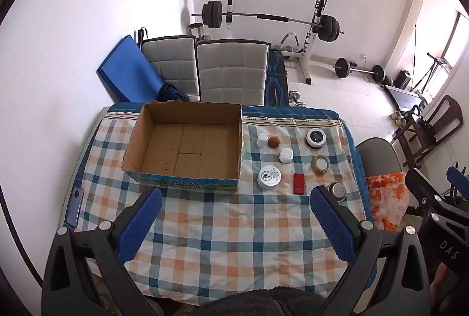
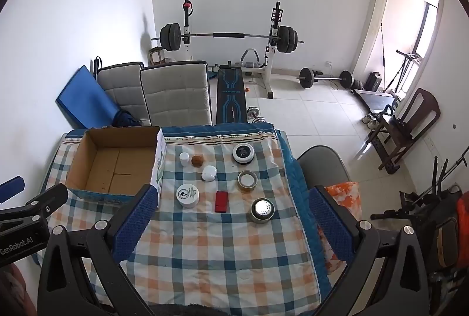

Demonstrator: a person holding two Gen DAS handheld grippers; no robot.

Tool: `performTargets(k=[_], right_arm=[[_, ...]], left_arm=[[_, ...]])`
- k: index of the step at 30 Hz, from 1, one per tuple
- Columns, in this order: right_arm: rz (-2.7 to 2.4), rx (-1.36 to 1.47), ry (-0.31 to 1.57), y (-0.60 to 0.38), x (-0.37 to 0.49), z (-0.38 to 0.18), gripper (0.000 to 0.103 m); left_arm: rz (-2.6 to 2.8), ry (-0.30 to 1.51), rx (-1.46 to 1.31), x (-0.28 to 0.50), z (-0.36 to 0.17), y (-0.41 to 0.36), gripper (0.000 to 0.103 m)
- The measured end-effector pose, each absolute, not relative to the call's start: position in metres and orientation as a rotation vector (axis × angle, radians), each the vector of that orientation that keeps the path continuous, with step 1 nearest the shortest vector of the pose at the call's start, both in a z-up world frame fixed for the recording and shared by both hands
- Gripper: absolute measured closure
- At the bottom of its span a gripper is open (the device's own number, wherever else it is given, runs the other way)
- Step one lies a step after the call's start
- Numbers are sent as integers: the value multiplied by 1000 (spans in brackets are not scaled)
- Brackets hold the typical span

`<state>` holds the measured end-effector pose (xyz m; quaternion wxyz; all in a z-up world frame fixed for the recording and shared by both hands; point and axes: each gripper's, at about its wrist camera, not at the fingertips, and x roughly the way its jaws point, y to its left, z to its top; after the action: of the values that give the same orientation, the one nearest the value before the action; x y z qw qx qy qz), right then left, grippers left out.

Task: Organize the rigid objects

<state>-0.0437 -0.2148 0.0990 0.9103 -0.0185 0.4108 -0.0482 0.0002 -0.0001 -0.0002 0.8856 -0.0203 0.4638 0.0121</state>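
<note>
The left gripper (image 1: 236,200) is hanging above the near part of the table (image 1: 234,242), which is wearing a checked cloth in blue, orange and white. Its two blue padded fingers (image 1: 140,223) are standing wide apart and are holding nothing. The right gripper (image 2: 233,200) is also hanging over the near side of the table, with its blue fingers (image 2: 331,223) spread wide and nothing between them.

An open brown cardboard box (image 1: 187,148) is sitting on the far left part of the table, and nothing is lying inside it. All small things are lying on the cloth to the right of the box, apart from each other. A small white bottle (image 1: 261,139) and a round brown ball (image 1: 273,143) are standing just beside each other near the far edge. A white rounded case (image 1: 285,155) is lying a little nearer. A flat white round tin with a printed lid (image 1: 269,176) is sitting near the box's front right corner, and a red flat rectangular case (image 1: 298,183) is lying just to its right. On the right side, a black and white round jar (image 1: 315,138) is the farthest, a glass jar with a gold rim (image 1: 321,163) is in the middle, and a silver round tin with small holes in the lid (image 2: 262,209) is the nearest.

Two grey padded chairs (image 1: 231,72) are standing behind the table.
</note>
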Motion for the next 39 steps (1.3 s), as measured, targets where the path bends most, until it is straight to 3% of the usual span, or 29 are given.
performTargets(k=[39], right_arm=[[-131,-26,836,-215,-52,108,0]], left_arm=[[3,929,-53,-4,11,-1,0]])
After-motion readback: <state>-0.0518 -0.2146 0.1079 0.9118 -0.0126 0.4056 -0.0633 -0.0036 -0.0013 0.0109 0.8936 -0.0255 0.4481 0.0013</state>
